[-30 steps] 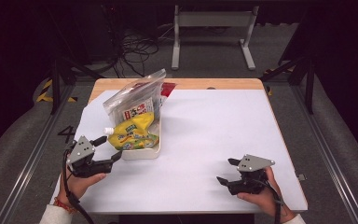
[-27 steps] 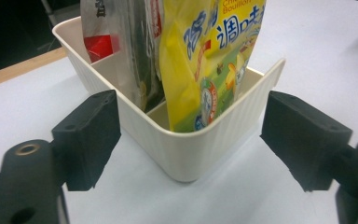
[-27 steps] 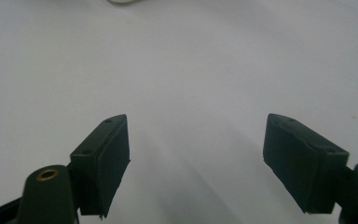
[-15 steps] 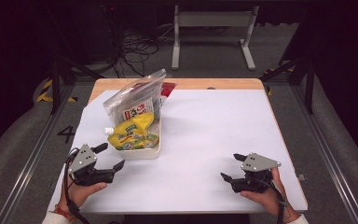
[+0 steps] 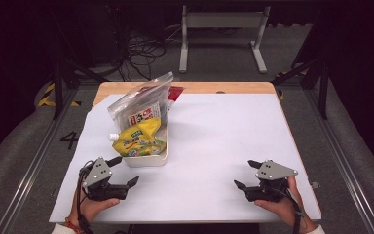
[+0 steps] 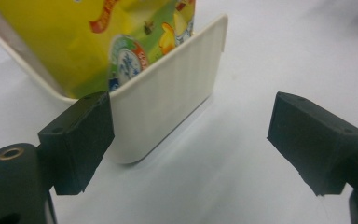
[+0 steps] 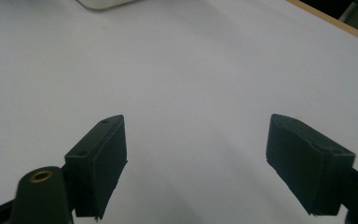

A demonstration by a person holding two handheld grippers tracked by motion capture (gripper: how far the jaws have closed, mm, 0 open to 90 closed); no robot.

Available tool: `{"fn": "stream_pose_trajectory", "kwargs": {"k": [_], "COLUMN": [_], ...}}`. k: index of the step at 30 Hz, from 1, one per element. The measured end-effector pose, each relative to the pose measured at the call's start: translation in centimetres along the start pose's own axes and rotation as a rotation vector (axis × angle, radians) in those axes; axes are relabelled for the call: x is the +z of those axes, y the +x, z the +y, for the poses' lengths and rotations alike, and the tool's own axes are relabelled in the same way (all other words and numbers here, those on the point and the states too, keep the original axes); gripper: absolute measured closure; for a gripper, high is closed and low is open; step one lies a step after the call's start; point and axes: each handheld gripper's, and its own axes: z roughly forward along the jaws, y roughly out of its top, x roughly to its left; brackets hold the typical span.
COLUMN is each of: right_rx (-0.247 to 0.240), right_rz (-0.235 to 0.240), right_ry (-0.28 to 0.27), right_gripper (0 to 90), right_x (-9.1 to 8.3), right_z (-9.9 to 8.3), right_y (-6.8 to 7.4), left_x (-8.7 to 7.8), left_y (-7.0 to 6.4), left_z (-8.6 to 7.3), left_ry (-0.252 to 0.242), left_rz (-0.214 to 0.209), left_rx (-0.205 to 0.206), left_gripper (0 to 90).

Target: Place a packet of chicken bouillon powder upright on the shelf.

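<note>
A: Where does the left tool (image 5: 125, 170) sit?

B: At the near left of the white-covered counter (image 5: 214, 141), held in the person's left hand (image 5: 95, 207). Its two black jaws stand wide apart with nothing between them. In the left gripper view the left tool (image 6: 191, 135) points at the near corner of the cream ribbed plastic bin (image 6: 168, 98); one jaw is just in front of the bin's wall, but I cannot tell whether it touches.

A: And the bin itself?

B: The cream ribbed plastic bin (image 5: 146, 160) stands on the left half of the counter, just beyond the left tool. A yellow printed spouted refill pouch (image 5: 139, 139) leans inside it, its white cap poking out to the left, and a clear plastic bag with a red-and-white label (image 5: 139, 105) stands tilted behind the pouch. Up close the yellow pouch (image 6: 102, 37) fills the bin's near end.

A: The right tool (image 5: 245, 175)?

B: Near the front right of the counter, held in the right hand (image 5: 282, 207), well apart from the bin. Its jaws are spread wide too and grip nothing. In the right gripper view the right tool (image 7: 196, 161) looks over bare white counter (image 7: 191, 70).
</note>
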Motion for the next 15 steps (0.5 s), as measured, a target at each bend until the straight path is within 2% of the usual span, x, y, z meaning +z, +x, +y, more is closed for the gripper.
{"fn": "stream_pose_trajectory", "kwargs": {"k": [4,7,9,12,15], "right_rx": [0.016,0.019,0.028,0.014,0.016], "right_rz": [-0.012,-0.023,-0.025,-0.031,-0.028], "right_ry": [-0.005,-0.005,0.001,0.013,0.009], "right_gripper": [20.3,20.1,19.9,19.4,18.7], "right_x": [-0.5,-0.8,-0.9,-1.0,-1.2], "right_z": [-0.3,-0.7,-1.1,-1.5,-2.0], "right_y": [-0.3,-0.4,-0.4,-0.4,-0.4], "left_x": [0.2,0.6,1.1,2.1,3.1], "left_y": [-0.4,-0.9,-1.3,-2.1,-2.4], "left_z": [0.0,-0.1,-0.1,-0.2,-0.2], "left_ry": [0.002,0.006,0.025,0.061,0.093], "left_rz": [0.006,-0.028,-0.048,-0.094,-0.119], "left_rx": [0.01,0.01,0.008,0.019,0.022], "left_gripper": [15.6,14.5,13.7,12.4,10.8]}}
